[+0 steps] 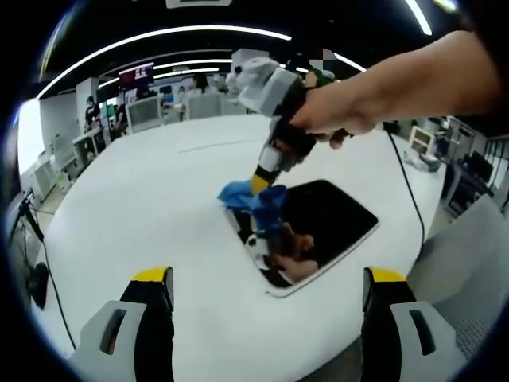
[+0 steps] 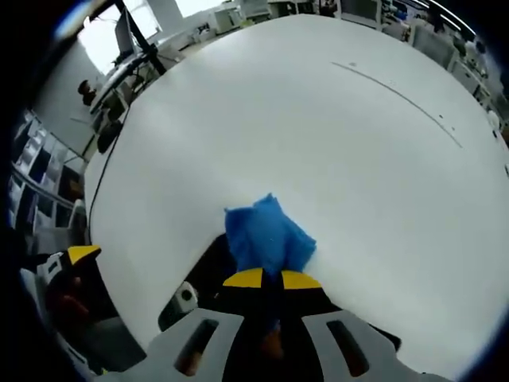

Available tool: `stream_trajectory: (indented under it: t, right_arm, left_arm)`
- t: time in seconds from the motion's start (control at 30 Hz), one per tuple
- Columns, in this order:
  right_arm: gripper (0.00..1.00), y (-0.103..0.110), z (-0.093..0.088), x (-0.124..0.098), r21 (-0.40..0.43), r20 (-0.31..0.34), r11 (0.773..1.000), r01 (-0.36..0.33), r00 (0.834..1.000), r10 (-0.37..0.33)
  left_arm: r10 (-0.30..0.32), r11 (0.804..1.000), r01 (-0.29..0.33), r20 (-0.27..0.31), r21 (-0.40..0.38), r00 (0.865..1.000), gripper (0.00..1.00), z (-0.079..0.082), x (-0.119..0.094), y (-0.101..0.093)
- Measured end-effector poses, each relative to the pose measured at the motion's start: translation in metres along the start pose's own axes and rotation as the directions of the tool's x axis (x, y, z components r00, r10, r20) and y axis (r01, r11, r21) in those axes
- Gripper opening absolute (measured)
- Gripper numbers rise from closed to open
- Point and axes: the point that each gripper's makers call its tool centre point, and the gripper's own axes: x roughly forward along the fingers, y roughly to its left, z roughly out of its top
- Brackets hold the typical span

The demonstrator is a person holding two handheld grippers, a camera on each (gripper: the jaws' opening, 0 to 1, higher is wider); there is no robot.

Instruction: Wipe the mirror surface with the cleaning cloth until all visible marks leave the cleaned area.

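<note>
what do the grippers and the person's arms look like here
The left gripper has grey jaw housings with slotted faces, black inner sides and yellow tips. The right gripper has the same yellow tips, a grey and white body and a black grip under the person's hand; a thin black cable trails from it across the white table. The forearm is bare, with a dark sleeve edge near the frame corner.

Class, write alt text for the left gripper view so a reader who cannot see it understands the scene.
A hand-held right gripper presses a crumpled blue cleaning cloth onto the far corner of a dark rectangular mirror lying flat on a white round table. The left gripper waits open in the foreground.
</note>
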Motion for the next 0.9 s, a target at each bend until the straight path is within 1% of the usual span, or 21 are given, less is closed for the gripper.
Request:
stream_trajectory:
  t: [0.47,0.73,0.9]
  right_arm:
    - [0.00,-0.013,-0.006,-0.001,0.000,0.002,1.000,0.017,1.000,-0.017]
    - [0.00,-0.008,-0.011,-0.007,-0.013,0.011,0.999,0.040,0.999,-0.040]
    - [0.00,-0.009,-0.009,-0.004,-0.019,0.024,0.998,0.061,0.998,-0.060]
  left_arm:
    - [0.002,1.000,-0.002,-0.001,0.001,1.000,0.99,0.000,0.000,0.000]
    - [0.001,1.000,-0.001,-0.002,0.006,1.000,0.99,0.000,0.000,0.000]
    - [0.000,1.000,0.000,-0.003,0.009,1.000,0.99,-0.001,0.001,0.000]
